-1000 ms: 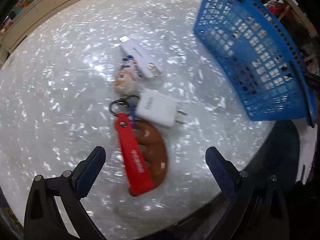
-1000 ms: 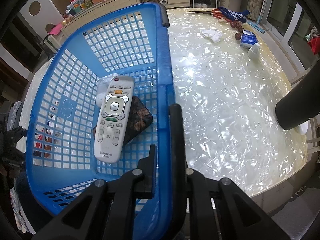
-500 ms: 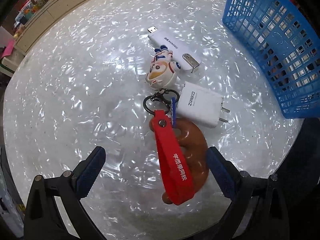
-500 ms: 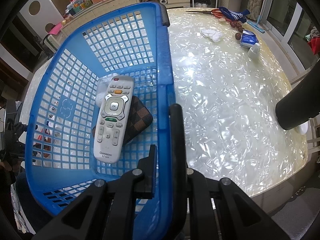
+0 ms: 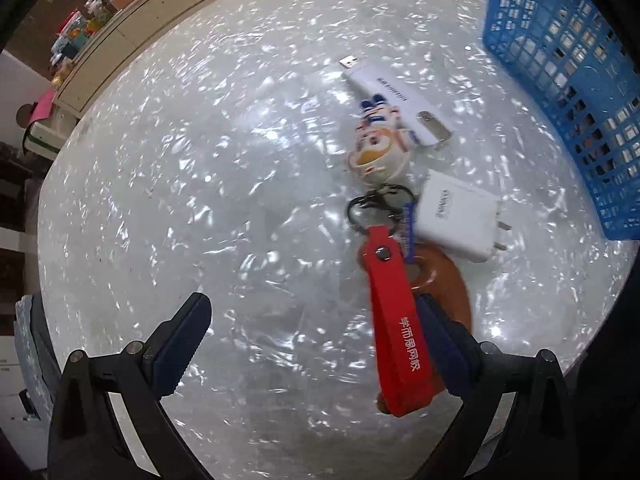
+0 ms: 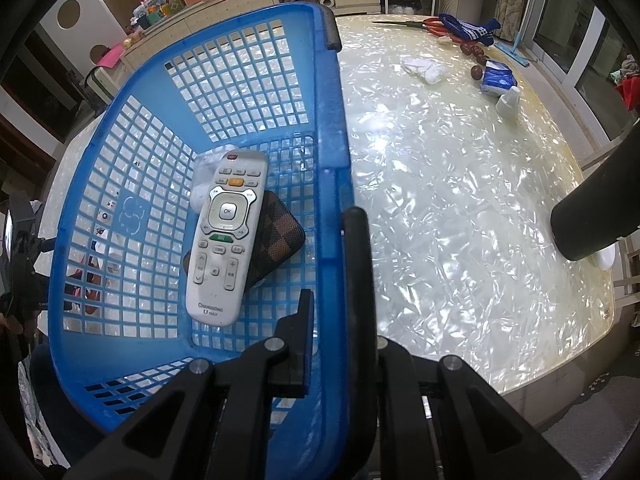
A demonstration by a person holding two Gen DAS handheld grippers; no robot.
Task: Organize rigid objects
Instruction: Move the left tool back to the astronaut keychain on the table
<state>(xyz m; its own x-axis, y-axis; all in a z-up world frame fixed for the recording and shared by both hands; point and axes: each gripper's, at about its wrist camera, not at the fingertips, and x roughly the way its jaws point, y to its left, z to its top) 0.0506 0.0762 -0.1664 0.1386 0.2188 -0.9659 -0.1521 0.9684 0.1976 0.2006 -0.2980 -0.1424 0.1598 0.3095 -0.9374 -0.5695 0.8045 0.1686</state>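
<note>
On the pearly table (image 5: 200,200) lies a red strap keychain (image 5: 400,320) on a brown rounded piece (image 5: 448,280). Beyond them are a white charger (image 5: 460,216), an astronaut figure (image 5: 380,144) and a white USB stick (image 5: 396,96). My left gripper (image 5: 312,332) hangs open above the table, its right finger beside the strap. My right gripper (image 6: 332,300) is shut on the rim of the blue basket (image 6: 332,120), which is tilted up. Inside the basket lie a grey remote (image 6: 228,236) and a checkered case (image 6: 276,236).
The basket wall (image 5: 568,80) rises at the right of the left wrist view. Far across the table are red scissors (image 6: 436,24), a blue sock (image 6: 472,30), a tissue pack (image 6: 496,78) and crumpled paper (image 6: 424,68). A black cylinder (image 6: 592,224) juts in at the right.
The left gripper has shifted and tipped further down, so the keychain now sits by its right finger instead of midway. The right gripper and the basket have not moved.
</note>
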